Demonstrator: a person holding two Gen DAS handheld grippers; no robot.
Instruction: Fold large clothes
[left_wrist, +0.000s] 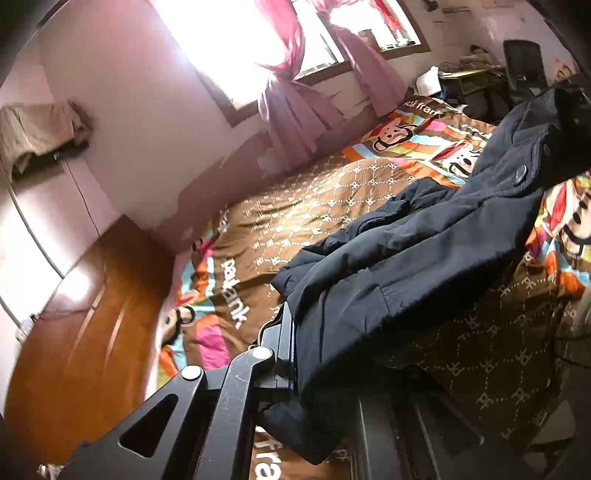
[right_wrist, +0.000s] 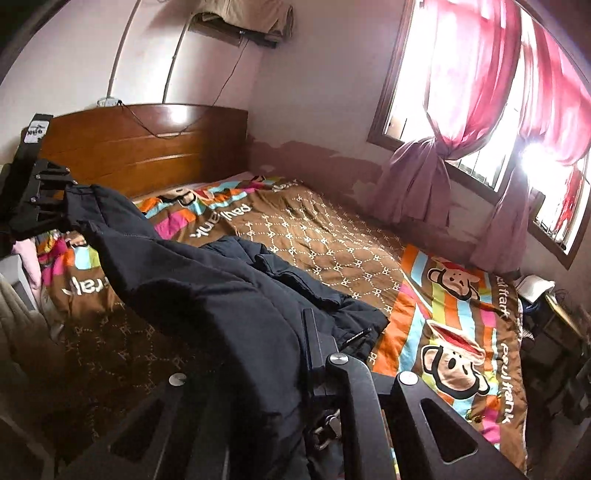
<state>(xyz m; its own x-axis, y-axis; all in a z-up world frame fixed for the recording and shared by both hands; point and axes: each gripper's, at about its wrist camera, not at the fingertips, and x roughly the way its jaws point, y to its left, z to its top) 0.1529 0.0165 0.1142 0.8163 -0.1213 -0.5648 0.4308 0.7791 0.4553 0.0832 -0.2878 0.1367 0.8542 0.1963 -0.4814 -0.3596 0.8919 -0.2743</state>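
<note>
A: Entry. Dark navy jacket (left_wrist: 417, 258), padded and heavy by the look of it, is strung between the two grippers above the bed. Its far part sags down onto the quilt (right_wrist: 332, 236); the near edge is off the bed.

B: Jaw state?

A: Left gripper (left_wrist: 291, 354) is clamped on one end of the jacket's edge, with cloth bunched between the pads. Right gripper (right_wrist: 314, 343) is likewise closed on the cloth at the other end. In the right wrist view the left gripper (right_wrist: 55, 195) shows at far left with fabric hanging from it.

B: Judgement on the step?

A: Lift and spread, ahead of the first fold. To do it well: keep both ends level, draw them apart until the held edge runs taut, then lay the jacket flat on the open brown part of the quilt. One part is bunched in the middle and could get trapped under the body.

B: Risk?

A: A thick hem may slip from narrow pads under its own weight.

B: Any writing?

A: The quilt reads "paul frank" (right_wrist: 508, 380) along its striped border, with monkey faces (right_wrist: 454, 363) beside it. A round snap (left_wrist: 520, 176) on the jacket is unreadable.

B: Surroundings?

A: Wooden headboard (right_wrist: 147, 147), pink curtains (right_wrist: 458, 96) at the bright window.
</note>
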